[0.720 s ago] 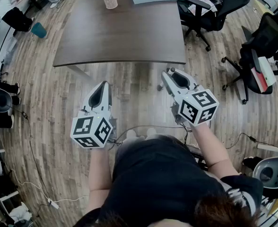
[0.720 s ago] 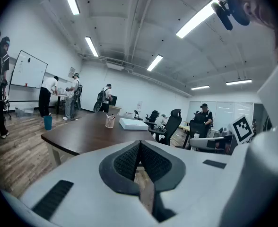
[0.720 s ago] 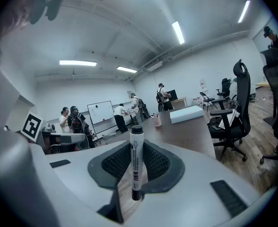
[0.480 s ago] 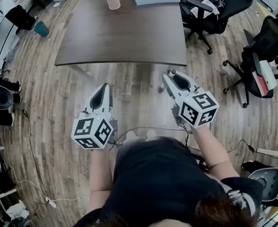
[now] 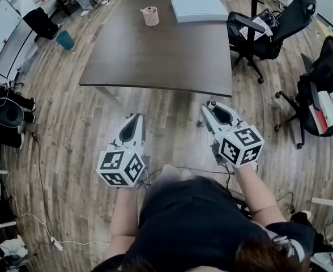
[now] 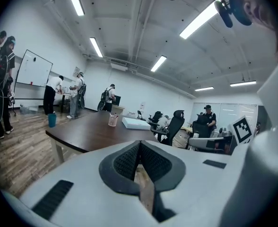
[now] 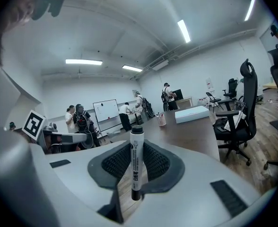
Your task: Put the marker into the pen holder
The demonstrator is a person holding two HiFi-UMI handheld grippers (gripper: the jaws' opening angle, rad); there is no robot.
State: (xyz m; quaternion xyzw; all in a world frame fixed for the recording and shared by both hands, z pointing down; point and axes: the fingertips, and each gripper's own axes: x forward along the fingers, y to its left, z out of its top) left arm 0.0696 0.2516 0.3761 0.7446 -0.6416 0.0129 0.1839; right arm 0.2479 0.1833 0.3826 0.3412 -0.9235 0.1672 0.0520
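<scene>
A: Where's the marker?
B: The marker [image 7: 136,169], a white cylinder w/ a black cap, is standing upright in my right tongs [image 7: 135,148]. The ribbed pads [image 7: 114,163] are clamping it.
A: And the left?
B: My left tongs [image 6: 139,148] are pressing together, nothing btwn.
A: What's changing?
B: The dark smooth desk [image 5: 155,61] is coming nearer vs a moment ago, so I'm walking up. The pinkish round pen holder [image 5: 150,16] is sitting at the far end, well apart.

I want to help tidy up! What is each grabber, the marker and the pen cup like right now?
left gripper, shut, empty.
right gripper, shut on the marker.
marker, clamped upright, cap seems on.
pen holder, upright on the table, far end, pens inside.
</scene>
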